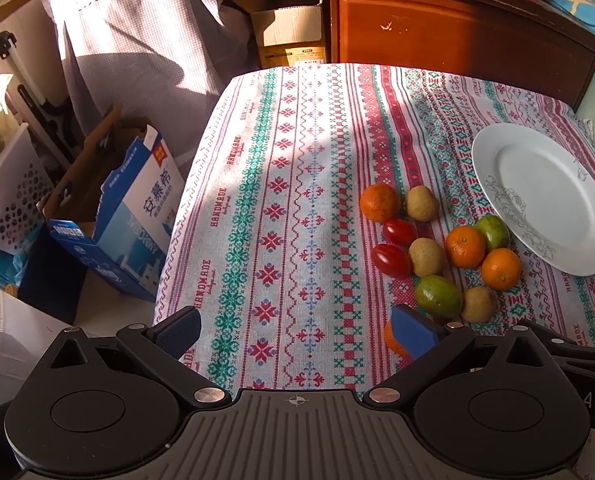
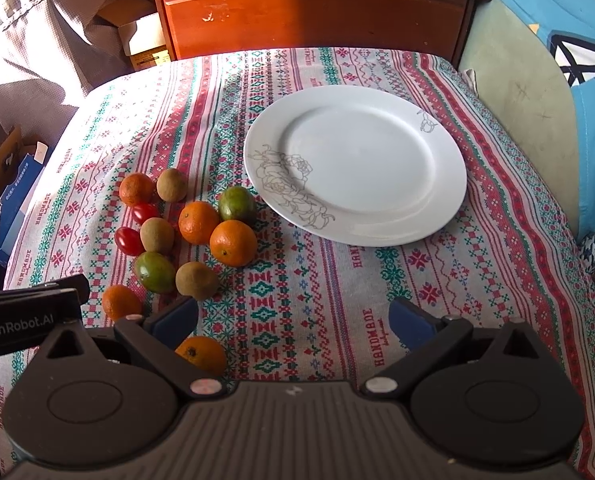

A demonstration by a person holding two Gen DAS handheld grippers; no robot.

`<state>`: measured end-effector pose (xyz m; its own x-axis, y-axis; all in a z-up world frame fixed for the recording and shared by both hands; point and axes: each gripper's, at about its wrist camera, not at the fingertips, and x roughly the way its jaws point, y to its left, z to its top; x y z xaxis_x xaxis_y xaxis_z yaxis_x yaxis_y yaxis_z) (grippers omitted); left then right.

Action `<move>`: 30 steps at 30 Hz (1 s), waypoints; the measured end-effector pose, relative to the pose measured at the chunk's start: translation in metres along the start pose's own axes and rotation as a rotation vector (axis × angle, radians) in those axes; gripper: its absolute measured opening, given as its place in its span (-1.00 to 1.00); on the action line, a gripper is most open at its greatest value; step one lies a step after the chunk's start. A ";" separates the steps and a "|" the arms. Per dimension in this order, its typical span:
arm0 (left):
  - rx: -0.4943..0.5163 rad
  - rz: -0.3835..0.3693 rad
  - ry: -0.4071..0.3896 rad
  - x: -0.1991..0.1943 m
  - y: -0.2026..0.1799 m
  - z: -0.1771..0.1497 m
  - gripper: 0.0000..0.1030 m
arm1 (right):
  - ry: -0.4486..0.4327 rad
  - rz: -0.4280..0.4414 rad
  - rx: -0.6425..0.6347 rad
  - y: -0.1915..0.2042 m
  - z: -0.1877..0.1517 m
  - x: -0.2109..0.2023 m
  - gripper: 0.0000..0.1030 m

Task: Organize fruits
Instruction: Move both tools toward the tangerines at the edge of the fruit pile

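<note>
Both grippers, left (image 1: 295,330) and right (image 2: 293,318), hover spread wide, grasping nothing. The fruits (image 2: 195,222) lie clustered on the tablecloth (image 2: 297,292) just left of the white plate (image 2: 437,216).

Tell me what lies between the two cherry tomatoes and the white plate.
In the right wrist view, a brown fruit, two oranges and a green fruit lie between the cherry tomatoes and the plate.

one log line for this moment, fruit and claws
left claw open, holding nothing | right claw open, holding nothing | plate bare | fruit clustered on tablecloth left of plate
</note>
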<state>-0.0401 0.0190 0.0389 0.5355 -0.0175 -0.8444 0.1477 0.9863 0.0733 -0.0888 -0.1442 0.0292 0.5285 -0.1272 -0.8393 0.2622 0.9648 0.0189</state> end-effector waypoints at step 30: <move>0.007 -0.021 -0.008 -0.003 -0.003 -0.003 0.96 | -0.013 0.041 -0.014 -0.006 -0.003 -0.002 0.88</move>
<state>-0.0441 0.0168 0.0396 0.5391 -0.0399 -0.8413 0.1653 0.9845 0.0592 -0.0945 -0.1493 0.0291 0.5490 -0.0908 -0.8309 0.2288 0.9724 0.0449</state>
